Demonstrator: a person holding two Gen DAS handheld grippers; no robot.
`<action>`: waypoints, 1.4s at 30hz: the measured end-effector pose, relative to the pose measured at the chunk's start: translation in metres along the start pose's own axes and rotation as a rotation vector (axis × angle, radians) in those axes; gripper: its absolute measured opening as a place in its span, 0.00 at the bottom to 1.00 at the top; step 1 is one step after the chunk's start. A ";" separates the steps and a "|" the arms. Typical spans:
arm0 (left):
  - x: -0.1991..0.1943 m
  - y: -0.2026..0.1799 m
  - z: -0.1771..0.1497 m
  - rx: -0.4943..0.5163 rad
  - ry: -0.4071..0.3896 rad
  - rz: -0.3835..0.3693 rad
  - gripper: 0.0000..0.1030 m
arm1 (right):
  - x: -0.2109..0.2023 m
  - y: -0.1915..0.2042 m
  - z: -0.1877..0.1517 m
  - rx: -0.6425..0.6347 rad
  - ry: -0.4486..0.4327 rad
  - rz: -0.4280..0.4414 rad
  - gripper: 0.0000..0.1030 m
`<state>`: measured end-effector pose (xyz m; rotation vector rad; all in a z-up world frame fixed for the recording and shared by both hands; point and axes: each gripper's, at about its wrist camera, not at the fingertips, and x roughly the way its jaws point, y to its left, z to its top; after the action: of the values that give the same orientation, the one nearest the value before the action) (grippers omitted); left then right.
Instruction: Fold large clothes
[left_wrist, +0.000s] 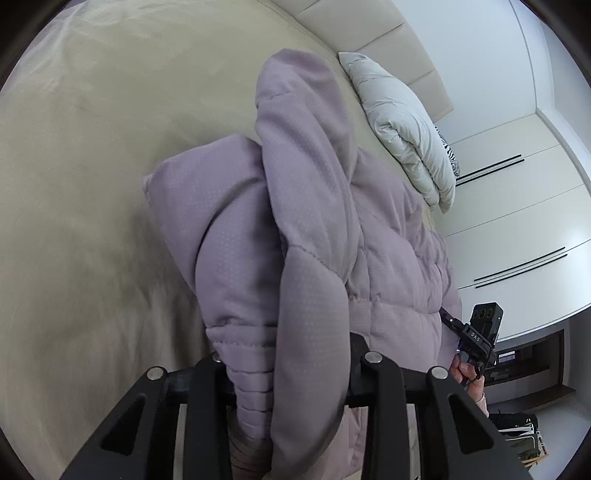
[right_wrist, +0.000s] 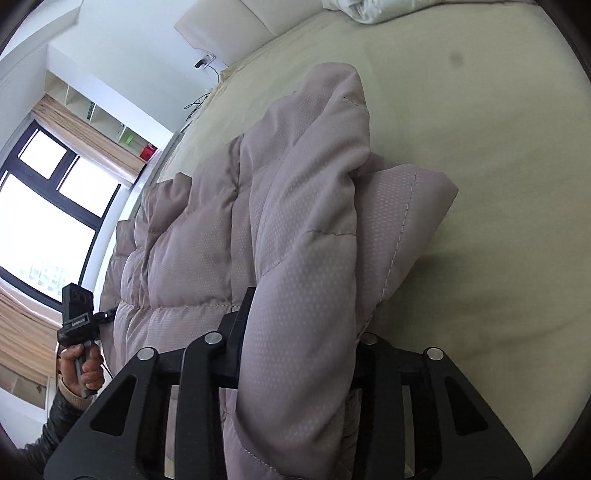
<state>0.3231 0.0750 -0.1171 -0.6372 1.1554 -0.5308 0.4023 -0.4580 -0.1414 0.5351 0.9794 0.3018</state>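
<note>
- While we clamp the quilted jacket (left_wrist: 314, 229), left gripper (left_wrist: 291, 354) and right gripper (right_wrist: 295, 332) both pinch its near edge.
- Long axis: runs toward upper frame over the bed (left_wrist: 92, 184); both equally near.

Jacket (left_wrist: 314, 221) on bed (left_wrist: 92, 166), betw both claws; pillow (left_wrist: 406, 125) behind, by headboard (left_wrist: 369, 33).

The lilac quilted puffer jacket (left_wrist: 314, 229) is a soft padded cloth with a faint sheen, a fine dotted weave and stitched seams. The pale beige bed sheet (left_wrist: 92, 184) beneath it looks matt and smooth, with slight creases. The black left gripper (left_wrist: 291, 354) and the black right gripper (right_wrist: 299, 332) look like matt hard plastic, with shiny round metal pins. The white duvet (left_wrist: 406, 122) at the bed's head edge is glossy, crinkled cloth.
</note>
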 end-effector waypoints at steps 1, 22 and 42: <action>-0.011 -0.003 -0.009 0.005 -0.007 -0.006 0.33 | -0.008 0.008 -0.006 -0.007 -0.011 0.002 0.28; -0.034 0.064 -0.108 -0.125 0.019 -0.119 0.56 | -0.033 -0.001 -0.185 0.289 -0.063 0.214 0.39; -0.191 -0.058 -0.206 0.371 -0.547 0.468 1.00 | -0.208 0.021 -0.248 0.138 -0.338 -0.211 0.66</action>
<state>0.0636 0.1258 -0.0050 -0.1547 0.6284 -0.1413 0.0820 -0.4668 -0.0940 0.5811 0.7225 -0.0462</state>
